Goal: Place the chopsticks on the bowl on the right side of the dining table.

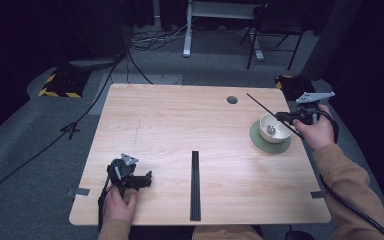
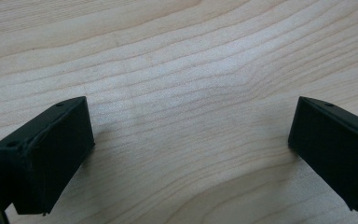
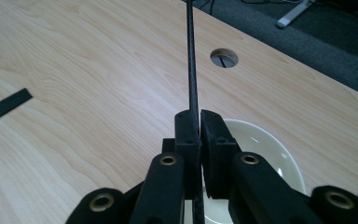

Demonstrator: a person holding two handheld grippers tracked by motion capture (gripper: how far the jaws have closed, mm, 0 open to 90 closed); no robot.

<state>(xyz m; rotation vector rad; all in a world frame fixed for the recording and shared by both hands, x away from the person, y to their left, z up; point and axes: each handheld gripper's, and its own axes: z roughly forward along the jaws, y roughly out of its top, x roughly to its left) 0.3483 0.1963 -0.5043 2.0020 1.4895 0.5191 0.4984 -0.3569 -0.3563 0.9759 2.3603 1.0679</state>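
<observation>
Black chopstick (image 3: pixel 192 60) clamped in my right gripper (image 3: pixel 199 122) above bowl (image 1: pixel 274 128); left gripper (image 1: pixel 139 181) gapes, idle; remaining chopsticks (image 1: pixel 195 186) await.

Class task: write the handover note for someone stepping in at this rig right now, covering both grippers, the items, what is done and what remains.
Right gripper: shut on one black chopstick, held above the white bowl.
Left gripper: open, holding nothing, over bare tabletop near the front left.
Bowl sits on a green saucer at the right; the remaining black chopsticks lie together at front centre.
Done: one chopstick picked up.
Left: probably set it on or in the bowl, then fetch the others.
</observation>
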